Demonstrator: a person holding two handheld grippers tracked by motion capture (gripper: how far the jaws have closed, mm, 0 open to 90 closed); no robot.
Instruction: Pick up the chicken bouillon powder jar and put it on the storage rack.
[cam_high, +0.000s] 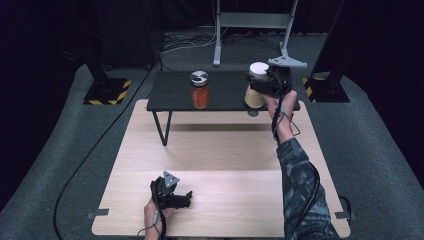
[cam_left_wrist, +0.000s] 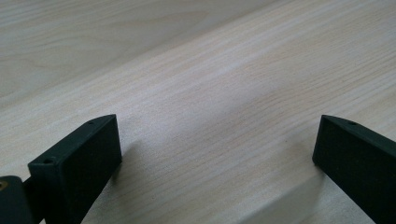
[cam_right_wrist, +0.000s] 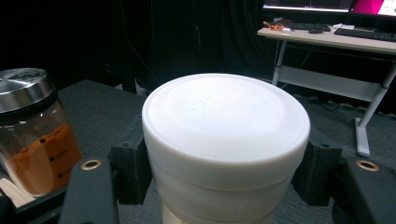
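1. Your right gripper (cam_high: 265, 82) is clamping its jaws on the white-lidded jar (cam_right_wrist: 225, 140) — just under the lid.
2. The jar is sitting at the right end of the black shelf (cam_high: 170, 90), well apart from the orange-filled jar (cam_high: 200, 90).
3. Your left gripper (cam_high: 172, 192) is resting low over the wooden table (cam_high: 220, 150) — jaws standing wide apart, gripping nothing.

A lab: black curtains (cam_high: 45, 40), hazard-striped stand bases (cam_high: 107, 91), and a monitor desk (cam_right_wrist: 327, 37) behind.
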